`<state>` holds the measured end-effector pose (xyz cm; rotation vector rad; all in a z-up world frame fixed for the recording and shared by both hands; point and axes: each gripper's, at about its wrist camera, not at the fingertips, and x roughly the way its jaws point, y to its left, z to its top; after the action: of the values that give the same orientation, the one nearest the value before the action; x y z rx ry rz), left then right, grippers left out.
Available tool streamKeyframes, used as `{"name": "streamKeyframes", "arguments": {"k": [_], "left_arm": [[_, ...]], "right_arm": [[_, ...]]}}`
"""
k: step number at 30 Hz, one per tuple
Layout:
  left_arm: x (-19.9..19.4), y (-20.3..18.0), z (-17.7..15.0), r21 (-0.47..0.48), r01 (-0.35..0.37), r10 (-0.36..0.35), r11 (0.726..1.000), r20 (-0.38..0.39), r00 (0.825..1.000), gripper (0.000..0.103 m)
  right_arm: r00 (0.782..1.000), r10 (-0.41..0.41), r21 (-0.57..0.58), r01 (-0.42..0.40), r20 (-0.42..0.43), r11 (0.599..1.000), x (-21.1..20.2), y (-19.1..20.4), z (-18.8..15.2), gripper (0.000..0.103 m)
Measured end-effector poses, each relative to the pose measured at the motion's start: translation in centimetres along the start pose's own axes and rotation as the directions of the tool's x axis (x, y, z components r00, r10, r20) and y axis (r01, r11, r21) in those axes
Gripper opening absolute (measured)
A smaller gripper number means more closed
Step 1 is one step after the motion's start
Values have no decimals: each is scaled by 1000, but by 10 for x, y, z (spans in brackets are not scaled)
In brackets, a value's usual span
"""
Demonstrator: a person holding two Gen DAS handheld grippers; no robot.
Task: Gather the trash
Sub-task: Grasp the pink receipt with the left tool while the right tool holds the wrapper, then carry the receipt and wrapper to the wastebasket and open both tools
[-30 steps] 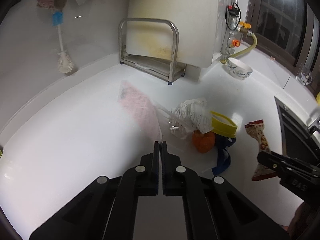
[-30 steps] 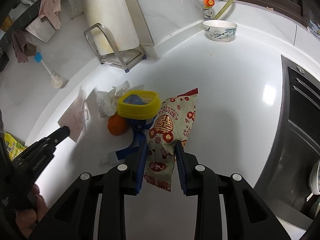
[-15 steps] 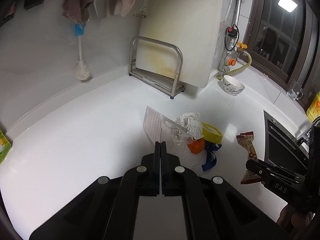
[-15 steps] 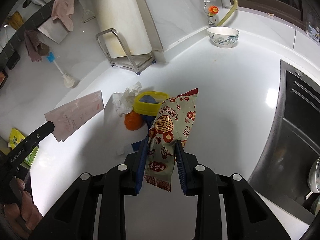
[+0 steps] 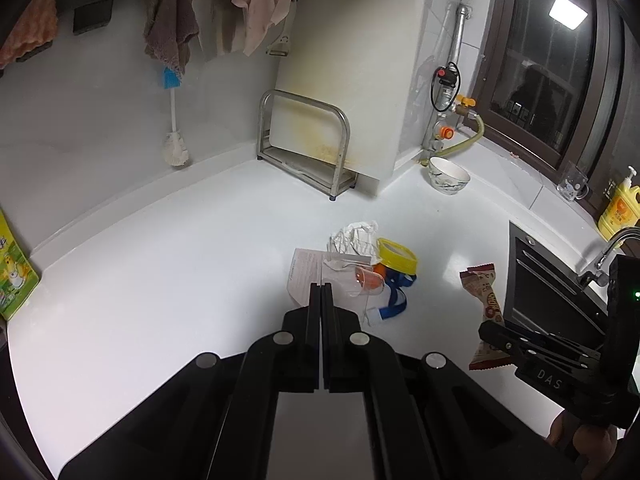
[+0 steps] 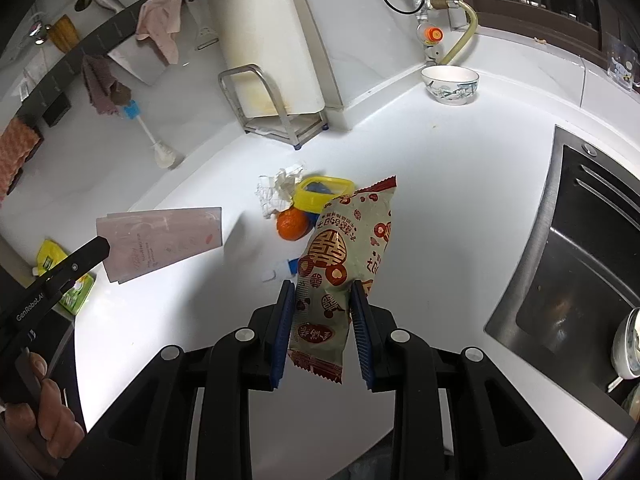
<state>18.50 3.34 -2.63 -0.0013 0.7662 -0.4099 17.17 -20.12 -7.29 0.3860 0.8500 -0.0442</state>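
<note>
Right wrist view: right tongs (image 6: 322,328) pinch a light, crinkly snack wrapper (image 6: 344,256) low across its body, frame centre. Left tongs (image 6: 100,246), pressed together, nip a thin, floppy pink sachet (image 6: 160,242) by its corner at middle left; both pieces look slippery, so edge grips may slide.

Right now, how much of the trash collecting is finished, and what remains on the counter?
Nothing looks binned yet; no bin is in view. In hand: the left tool is shut on a pink packet, and the right tool grips a snack wrapper, both lifted off the counter. Left: crumpled paper, an orange and a yellow lid.
</note>
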Motion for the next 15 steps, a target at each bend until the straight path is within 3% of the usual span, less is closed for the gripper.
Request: {"name": "streamKeyframes", "arguments": {"k": [15], "left_arm": [[-54, -42, -44, -21, -64, 64, 998, 2, 998, 1]], "right_arm": [[996, 78, -61, -80, -31, 995, -45, -15, -43, 28]]}}
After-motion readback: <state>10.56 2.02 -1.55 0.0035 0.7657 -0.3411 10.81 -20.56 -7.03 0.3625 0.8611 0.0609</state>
